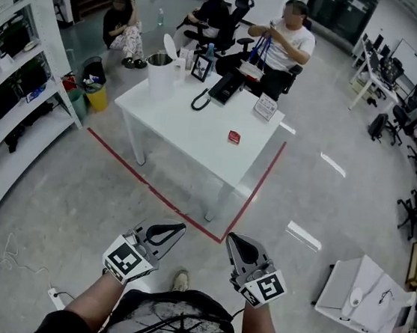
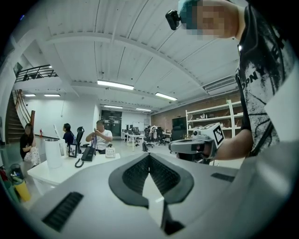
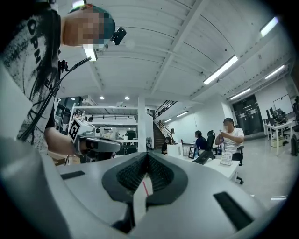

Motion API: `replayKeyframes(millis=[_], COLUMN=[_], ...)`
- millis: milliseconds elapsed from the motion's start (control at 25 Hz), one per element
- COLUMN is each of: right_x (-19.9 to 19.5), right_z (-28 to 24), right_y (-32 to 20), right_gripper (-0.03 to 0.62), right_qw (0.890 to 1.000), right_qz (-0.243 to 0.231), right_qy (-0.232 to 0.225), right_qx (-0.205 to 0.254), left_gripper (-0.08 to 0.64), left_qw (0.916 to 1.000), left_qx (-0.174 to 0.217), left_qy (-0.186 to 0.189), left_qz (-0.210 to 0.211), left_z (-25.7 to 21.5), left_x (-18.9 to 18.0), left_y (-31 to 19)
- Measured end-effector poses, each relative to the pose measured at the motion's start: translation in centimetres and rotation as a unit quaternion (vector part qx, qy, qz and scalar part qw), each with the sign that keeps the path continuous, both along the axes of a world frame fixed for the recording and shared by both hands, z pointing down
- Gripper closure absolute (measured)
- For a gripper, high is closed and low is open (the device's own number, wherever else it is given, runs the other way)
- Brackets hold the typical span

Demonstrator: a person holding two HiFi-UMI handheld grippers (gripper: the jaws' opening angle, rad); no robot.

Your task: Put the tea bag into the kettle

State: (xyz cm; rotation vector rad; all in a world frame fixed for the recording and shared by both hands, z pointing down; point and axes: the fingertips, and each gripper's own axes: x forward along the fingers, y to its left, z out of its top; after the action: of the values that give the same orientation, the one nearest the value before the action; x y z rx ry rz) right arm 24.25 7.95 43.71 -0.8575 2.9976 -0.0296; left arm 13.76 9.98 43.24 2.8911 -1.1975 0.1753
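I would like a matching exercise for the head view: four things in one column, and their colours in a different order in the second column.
Things:
1. kettle on the table
2. telephone
3. tea bag
4. bin on the floor

Colours:
A. red
B. yellow
C. white
D. black

Right pairs: 1-C, 2-D, 3-A, 4-B.

One left gripper, one right gripper. Ahead of grippers: one table, one kettle, one tea bag, one phone, three seated people.
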Motion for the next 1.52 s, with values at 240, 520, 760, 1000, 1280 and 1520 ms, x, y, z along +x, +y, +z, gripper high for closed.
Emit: replayKeyframes(millis=[240,520,760,1000,1280,1520], right_x=[0.6,0.5,-0.9,-3.5,-8.1,-11.3], right_z=[-0.4,-0.1,0.1,0.3,-0.7,-0.9], right_y=[-3.7,-6.1,-8.6,-12.5,-18.3,-22.7], right_gripper=[0.586,0.586,0.586,0.586,0.586,0.586], right_qw=[1.0,1.0,1.0,1.0,0.998,0.995], right_qz=[-0.011,-0.005,-0.002,0.017,0.055,0.1], right_qy=[-0.011,-0.014,-0.012,0.001,0.006,0.017], right_qx=[0.003,-0.005,-0.011,-0.009,-0.001,0.004], left_gripper=[0.552,0.552,0.551,0.551,0.552,0.552], left_qw=[0.9999,0.9999,1.0,0.9995,0.9977,0.9943], left_qx=[0.004,0.005,0.002,0.008,0.003,0.012], left_qy=[-0.007,-0.007,0.0,0.008,0.013,0.009], left_qz=[-0.01,-0.011,0.006,0.028,0.067,0.106], left_z=[-0.4,-0.5,-0.1,-0.3,-0.6,-1.3], left_x=[0.5,0.1,-1.0,-3.5,-8.0,-11.5], left_y=[-3.1,-5.6,-8.3,-12.9,-19.2,-24.0])
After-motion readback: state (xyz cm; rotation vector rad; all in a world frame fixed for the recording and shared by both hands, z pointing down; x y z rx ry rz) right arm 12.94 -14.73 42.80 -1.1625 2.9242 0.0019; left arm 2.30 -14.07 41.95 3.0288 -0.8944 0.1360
